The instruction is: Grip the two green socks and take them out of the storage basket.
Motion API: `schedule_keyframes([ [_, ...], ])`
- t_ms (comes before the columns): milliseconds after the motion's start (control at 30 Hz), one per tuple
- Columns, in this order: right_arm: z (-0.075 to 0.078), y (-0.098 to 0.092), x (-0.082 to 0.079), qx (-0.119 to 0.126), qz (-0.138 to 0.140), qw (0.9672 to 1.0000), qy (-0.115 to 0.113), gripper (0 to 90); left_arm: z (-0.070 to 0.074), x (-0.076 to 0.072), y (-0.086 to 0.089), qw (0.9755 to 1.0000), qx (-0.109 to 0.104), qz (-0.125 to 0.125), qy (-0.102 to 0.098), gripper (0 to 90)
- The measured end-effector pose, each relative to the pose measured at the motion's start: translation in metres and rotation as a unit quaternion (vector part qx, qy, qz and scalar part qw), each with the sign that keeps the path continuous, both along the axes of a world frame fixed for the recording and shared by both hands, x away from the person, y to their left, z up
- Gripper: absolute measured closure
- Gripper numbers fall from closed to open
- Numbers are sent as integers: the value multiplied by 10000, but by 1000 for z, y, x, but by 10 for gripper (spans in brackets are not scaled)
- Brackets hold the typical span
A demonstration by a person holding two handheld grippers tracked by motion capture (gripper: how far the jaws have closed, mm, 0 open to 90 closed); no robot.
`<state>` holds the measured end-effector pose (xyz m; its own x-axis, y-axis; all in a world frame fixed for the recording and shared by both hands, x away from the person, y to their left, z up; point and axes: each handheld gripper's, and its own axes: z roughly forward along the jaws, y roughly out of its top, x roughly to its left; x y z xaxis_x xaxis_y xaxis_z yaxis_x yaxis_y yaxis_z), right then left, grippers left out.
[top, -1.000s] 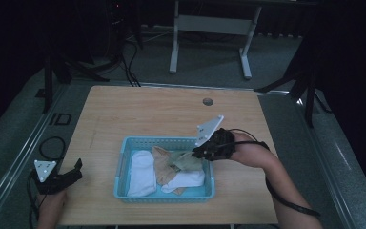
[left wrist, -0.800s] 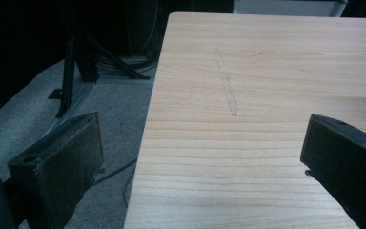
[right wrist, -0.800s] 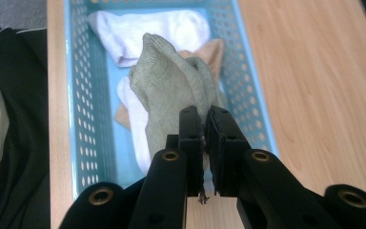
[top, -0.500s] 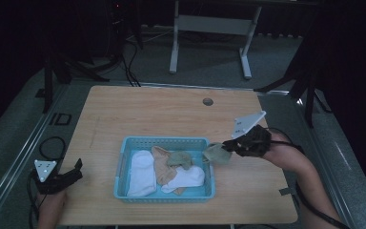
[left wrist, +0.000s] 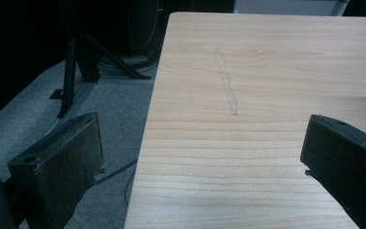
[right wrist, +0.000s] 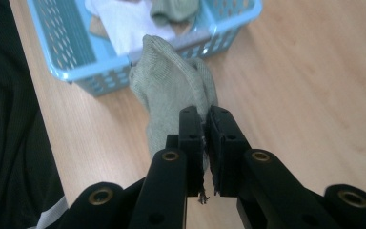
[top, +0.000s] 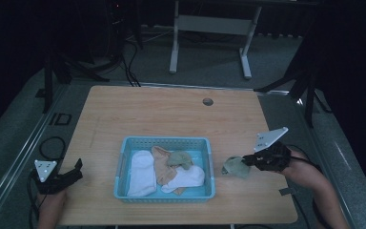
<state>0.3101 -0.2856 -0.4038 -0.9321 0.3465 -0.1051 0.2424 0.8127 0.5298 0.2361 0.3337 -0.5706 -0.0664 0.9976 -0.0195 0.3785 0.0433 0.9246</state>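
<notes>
The right hand-held gripper (top: 249,162) sits at about four o'clock on the tabletop (top: 171,119), just outside the right wall of the blue basket (top: 164,141). Its jaws are pinched tight on a grey-green sock (top: 236,166), which hangs from the tips toward nine o'clock, its long axis running from the jaws back to the basket. Whether the sock's free end rests on the wood cannot be told. In the right gripper view the sock (right wrist: 171,90) fans out ahead of the nearly touching jaws, with the basket (right wrist: 100,62) just beyond.

A white sock (top: 140,174), a tan sock (top: 162,164) and another grey-green sock (top: 180,158) lie in the basket, nearer the right hand.

The left hand-held gripper (top: 71,172) idles at eight o'clock, jaws wide apart and holding nothing.
</notes>
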Motion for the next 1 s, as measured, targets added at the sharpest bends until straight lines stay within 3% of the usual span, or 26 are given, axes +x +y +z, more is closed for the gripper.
schedule_keyframes([
  [33, -11, -4, -1, -2, -10, 10000, 97, 844, 0, 0, 0, 10000, -2, 0, 1, 4],
  [67, -11, -4, -1, -2, -10, 10000, 97, 844, 0, 0, 0, 10000, -5, 2, 4, 4],
  [200, -37, -12, -2, 24, -99, 9992, 377, 844, 0, 0, 0, 10000, 2, -1, 5, 4],
  [500, -82, -19, 2, -49, -271, 9969, 740, 843, 0, 0, 0, 10000, -5, 1, 10, 4],
  [867, -109, -27, 11, -177, -499, 9941, 948, 837, 0, 0, 0, 10000, 2, 5, 17, 4],
  [1000, -108, -25, 15, -171, -545, 9938, 955, 766, 0, 0, 0, 10000, 1, 6, 17, 3],
])
